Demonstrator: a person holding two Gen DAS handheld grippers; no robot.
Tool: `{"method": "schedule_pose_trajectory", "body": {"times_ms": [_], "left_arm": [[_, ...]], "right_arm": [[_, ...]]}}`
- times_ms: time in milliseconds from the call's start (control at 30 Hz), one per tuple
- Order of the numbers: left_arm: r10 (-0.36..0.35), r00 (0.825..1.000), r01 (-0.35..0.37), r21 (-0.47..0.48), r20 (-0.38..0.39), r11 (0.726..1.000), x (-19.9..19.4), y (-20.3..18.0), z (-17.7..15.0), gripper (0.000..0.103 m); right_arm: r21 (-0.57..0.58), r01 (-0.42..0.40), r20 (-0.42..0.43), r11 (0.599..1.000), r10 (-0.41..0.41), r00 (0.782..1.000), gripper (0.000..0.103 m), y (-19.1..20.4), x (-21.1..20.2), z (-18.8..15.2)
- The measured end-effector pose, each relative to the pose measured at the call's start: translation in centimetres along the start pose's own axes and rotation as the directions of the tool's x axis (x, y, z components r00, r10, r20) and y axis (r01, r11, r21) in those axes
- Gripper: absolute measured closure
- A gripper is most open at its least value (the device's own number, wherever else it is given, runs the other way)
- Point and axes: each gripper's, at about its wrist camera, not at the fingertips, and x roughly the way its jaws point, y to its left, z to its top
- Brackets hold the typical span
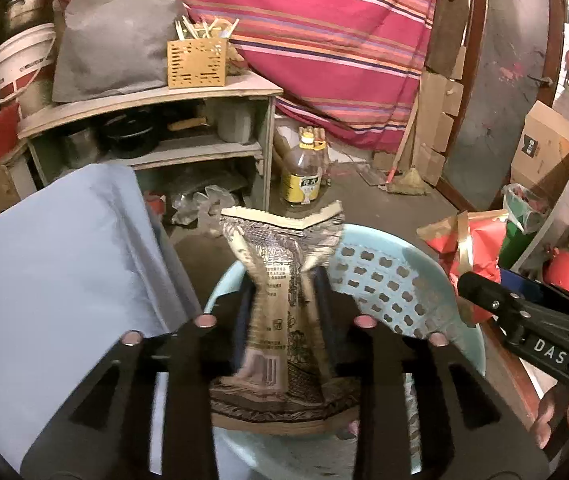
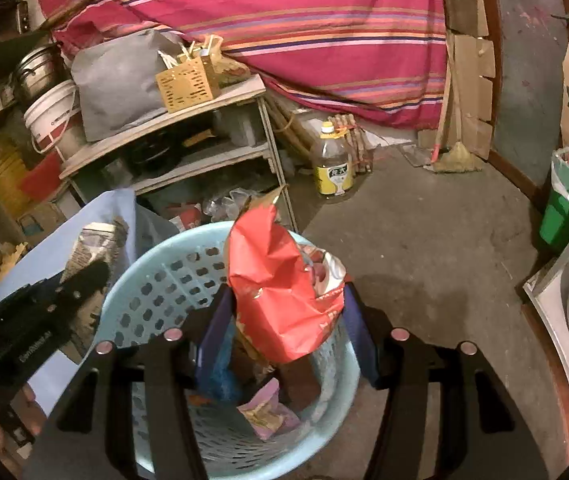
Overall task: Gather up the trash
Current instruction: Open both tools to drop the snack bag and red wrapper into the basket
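A light blue perforated waste basket (image 1: 388, 280) stands on the floor and also shows in the right wrist view (image 2: 156, 288). My left gripper (image 1: 284, 288) is shut on a brown patterned snack bag (image 1: 280, 304), held over the basket. My right gripper (image 2: 284, 300) is shut on a crumpled red wrapper (image 2: 280, 296), held above the basket's opening. The red wrapper (image 1: 472, 248) and right gripper also show at the right of the left wrist view. The brown bag (image 2: 92, 248) shows at the left of the right wrist view. Several wrappers (image 2: 268, 412) lie in the basket.
A pale blue sheet (image 1: 52, 288) covers a surface left of the basket. A shelf unit (image 1: 156, 136) stands behind, with an oil bottle (image 2: 332, 160) on the concrete floor. A green bin (image 2: 564, 216) and a broom (image 2: 452, 152) are at the right.
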Motion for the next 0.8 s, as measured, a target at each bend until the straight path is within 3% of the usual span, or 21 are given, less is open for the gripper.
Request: {"method": "schedule_pose_trajectory", "body": {"times_ms": [33, 100, 367, 533, 800], "left_arm": [[0.004, 1.000, -0.004, 0.000, 0.001, 1.000, 0.2, -0.2, 0.0, 0.049], [0.015, 1.000, -0.015, -0.007, 0.004, 1.000, 0.3, -0.1, 0.0, 0.035], [0.036, 0.999, -0.036, -0.011, 0.005, 0.999, -0.6, 1.1, -0.1, 0.009], [0.083, 0.996, -0.083, 0.015, 0.022, 0.996, -2.1, 1.9, -0.5, 0.006], [0.147, 0.987, -0.145, -0.037, 0.064, 0.989, -5.1, 4.9, -1.2, 0.005]], "right_arm": [[0.002, 0.000, -0.001, 1.000, 0.000, 1.000, 0.048, -0.1, 0.0, 0.0], [0.003, -0.002, -0.005, 1.000, 0.002, 1.000, 0.048, -0.3, 0.1, -0.1], [-0.004, -0.006, -0.010, 1.000, 0.006, 1.000, 0.048, 0.1, 0.2, -0.2], [-0.017, -0.017, -0.012, 1.000, 0.017, 1.000, 0.047, 1.0, 0.2, -0.3], [-0.052, -0.036, -0.020, 0.998, 0.035, 0.999, 0.045, 3.4, 0.7, -0.5]]}}
